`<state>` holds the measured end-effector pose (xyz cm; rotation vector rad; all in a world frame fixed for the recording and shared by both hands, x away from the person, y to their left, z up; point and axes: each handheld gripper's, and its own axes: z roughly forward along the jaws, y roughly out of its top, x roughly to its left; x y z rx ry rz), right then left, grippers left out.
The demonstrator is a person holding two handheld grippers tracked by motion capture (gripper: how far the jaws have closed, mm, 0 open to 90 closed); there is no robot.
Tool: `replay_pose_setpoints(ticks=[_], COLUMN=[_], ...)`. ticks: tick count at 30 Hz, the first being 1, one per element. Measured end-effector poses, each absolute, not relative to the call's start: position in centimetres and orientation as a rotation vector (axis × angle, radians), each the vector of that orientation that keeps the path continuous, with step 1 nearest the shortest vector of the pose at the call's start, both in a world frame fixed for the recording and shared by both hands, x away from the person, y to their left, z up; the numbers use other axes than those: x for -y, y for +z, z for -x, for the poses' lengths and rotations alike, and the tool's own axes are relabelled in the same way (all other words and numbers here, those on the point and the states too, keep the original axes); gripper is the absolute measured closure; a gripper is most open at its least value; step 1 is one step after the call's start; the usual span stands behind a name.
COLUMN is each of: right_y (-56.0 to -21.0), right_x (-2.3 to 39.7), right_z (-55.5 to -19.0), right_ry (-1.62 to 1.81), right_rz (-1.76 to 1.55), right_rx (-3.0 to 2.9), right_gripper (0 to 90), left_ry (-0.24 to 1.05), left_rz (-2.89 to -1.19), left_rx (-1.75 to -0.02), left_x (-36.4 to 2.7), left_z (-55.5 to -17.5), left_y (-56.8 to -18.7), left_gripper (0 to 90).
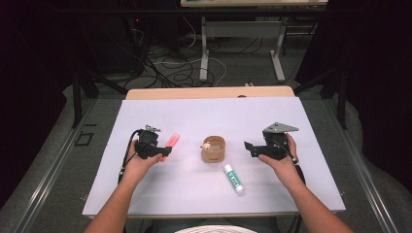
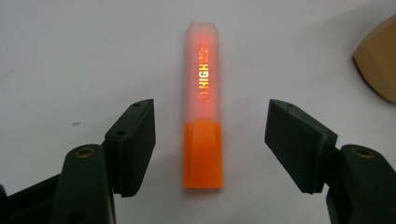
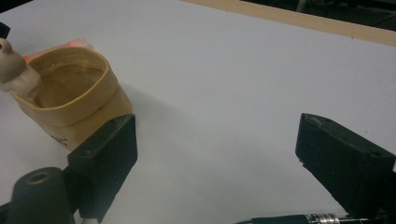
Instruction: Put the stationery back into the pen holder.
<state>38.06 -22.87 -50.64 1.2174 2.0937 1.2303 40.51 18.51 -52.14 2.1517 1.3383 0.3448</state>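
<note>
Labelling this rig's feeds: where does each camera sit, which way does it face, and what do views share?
High view: above the person's side, looking forward and down on the white table; forearms, left gripper and right gripper show.
Left gripper view: on that gripper, looking down past its open jaws at the orange highlighter.
Right gripper view: low across the table; own jaws, tan cup.
Shared: highlighter and cup appear in all three.

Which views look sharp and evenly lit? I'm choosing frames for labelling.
High view: soft and low on detail, dark surroundings, the white table evenly lit. Left gripper view: the orange highlighter glows, its lettering legible. Right gripper view: the tan cup is slightly blurred and casts a soft shadow.
</note>
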Motion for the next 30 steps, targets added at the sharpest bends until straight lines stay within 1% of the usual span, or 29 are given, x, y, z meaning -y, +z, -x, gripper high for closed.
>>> replay_pose_setpoints(ticks=[2, 4, 5, 8, 14, 19, 30], right_y=[-50.7, -50.8, -50.9, -50.9, -50.9, -51.0, -51.1], right_x=[22.9, 22.9, 22.9, 22.9, 22.8, 22.8, 22.8], right_z=[-38.0, -38.1, -38.2, -38.2, -38.1, -38.2, -38.2], right_ry=[1.225, 1.224, 1.212, 1.213, 1.219, 1.212, 1.216], right_rz=[-1.209, -1.211, -1.216, -1.224, -1.218, -1.218, -1.219], right_rx=[-2.105, -2.108, -2.113, -2.119, -2.122, -2.129, -2.131], right_gripper=[15.1, 15.1, 15.1, 15.1, 15.1, 15.2, 15.4], left_ry=[0.347, 0.337, 0.333, 0.312, 0.298, 0.271, 0.296], left_rz=[-2.164, -2.175, -2.192, -2.198, -2.221, -2.230, -2.248], left_rx=[-1.338, -1.343, -1.345, -1.356, -1.380, -1.383, -1.392], left_x=[-18.5, -18.4, -18.5, -18.5, -18.3, -18.1, -18.2], left_z=[-40.5, -40.5, -40.6, -40.7, -41.0, -41.2, -41.3], left_y=[-52.5, -52.8, -52.9, -53.3, -53.7, -53.9, -54.0], left_gripper=[35.0, 36.5, 39.0, 40.5, 47.3, 54.8, 65.5])
